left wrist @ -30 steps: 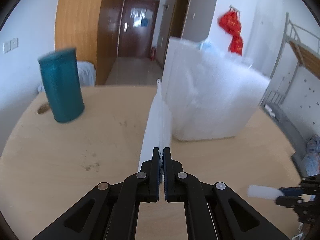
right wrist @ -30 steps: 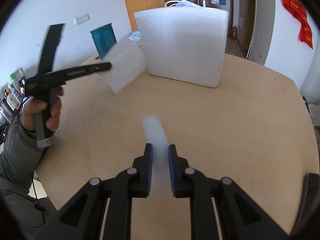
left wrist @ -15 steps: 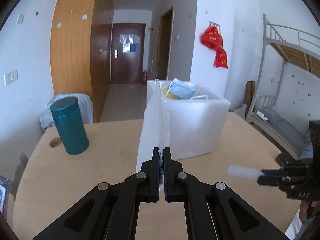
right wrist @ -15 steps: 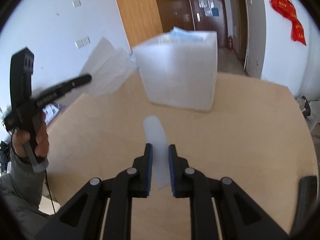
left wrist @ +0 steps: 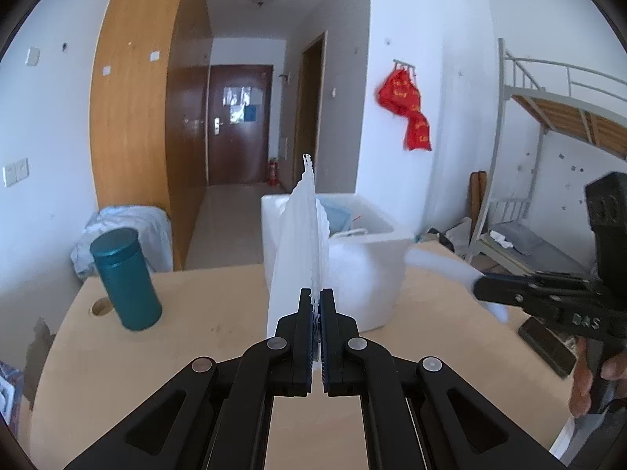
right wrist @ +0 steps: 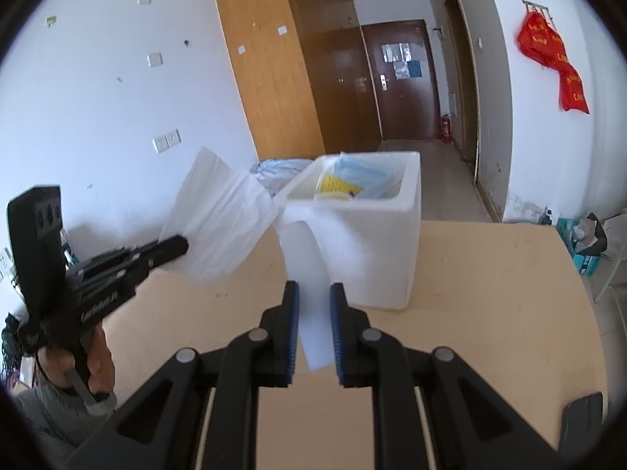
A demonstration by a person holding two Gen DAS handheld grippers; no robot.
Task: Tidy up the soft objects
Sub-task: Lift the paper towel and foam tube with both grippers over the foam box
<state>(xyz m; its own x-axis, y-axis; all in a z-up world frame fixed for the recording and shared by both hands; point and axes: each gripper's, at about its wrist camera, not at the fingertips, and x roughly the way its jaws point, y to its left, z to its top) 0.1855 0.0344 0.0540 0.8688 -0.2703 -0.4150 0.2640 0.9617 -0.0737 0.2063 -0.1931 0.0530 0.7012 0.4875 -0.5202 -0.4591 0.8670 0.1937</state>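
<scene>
My left gripper [left wrist: 316, 299] is shut on a thin white foam sheet [left wrist: 301, 235], held edge-on and raised in front of the white foam box [left wrist: 368, 250]. In the right wrist view the same sheet [right wrist: 223, 219] hangs from the left gripper [right wrist: 178, 244], left of the box [right wrist: 372, 250]. My right gripper [right wrist: 314, 297] is shut on a white foam strip [right wrist: 309, 274] held above the table, pointing at the box. The box holds blue and yellow soft items [right wrist: 352, 184].
A teal canister [left wrist: 125, 280] stands on the round wooden table [left wrist: 196, 313] at the left, beside a hole in the top. A dark phone [left wrist: 546, 346] lies near the right table edge. A bunk bed [left wrist: 548, 156] stands beyond at right.
Both grippers have risen with their foam pieces. The view now looks down into the open box, and the grippers have drawn closer to it.
</scene>
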